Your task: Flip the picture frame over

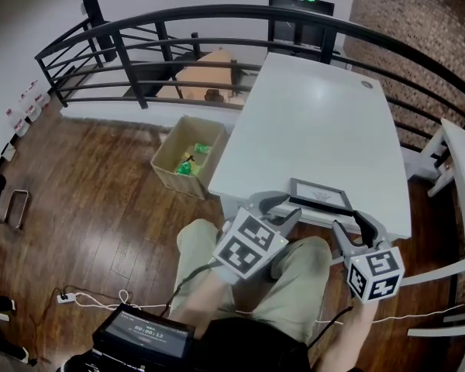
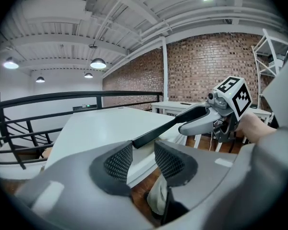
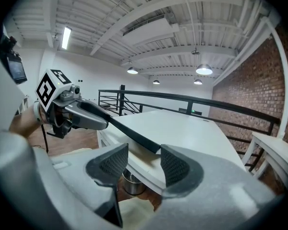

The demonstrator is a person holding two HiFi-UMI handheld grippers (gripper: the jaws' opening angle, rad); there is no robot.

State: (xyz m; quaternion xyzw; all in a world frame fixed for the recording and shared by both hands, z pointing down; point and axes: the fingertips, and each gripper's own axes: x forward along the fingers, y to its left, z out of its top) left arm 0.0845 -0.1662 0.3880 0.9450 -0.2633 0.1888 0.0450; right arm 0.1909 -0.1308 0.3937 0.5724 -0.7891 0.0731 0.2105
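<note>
A dark-edged picture frame [image 1: 322, 194] lies at the near edge of the white table [image 1: 318, 107], its near side raised. My left gripper [image 1: 292, 204] is at the frame's near left corner and my right gripper [image 1: 349, 220] at its near right corner. In the left gripper view the frame's edge [image 2: 158, 131] runs from the gap at my left gripper's [image 2: 144, 150] tips across to the right gripper [image 2: 201, 113]. In the right gripper view the same edge [image 3: 134, 135] ends between my right gripper's [image 3: 144, 155] tips. Both pairs of pads stand apart, not pressing the frame.
An open cardboard box [image 1: 187, 157] with green items sits on the wood floor left of the table. A black railing [image 1: 217, 14] curves round the far side. Another white piece of furniture [image 1: 461, 169] stands at the right. My knees [image 1: 294, 285] are under the table's near edge.
</note>
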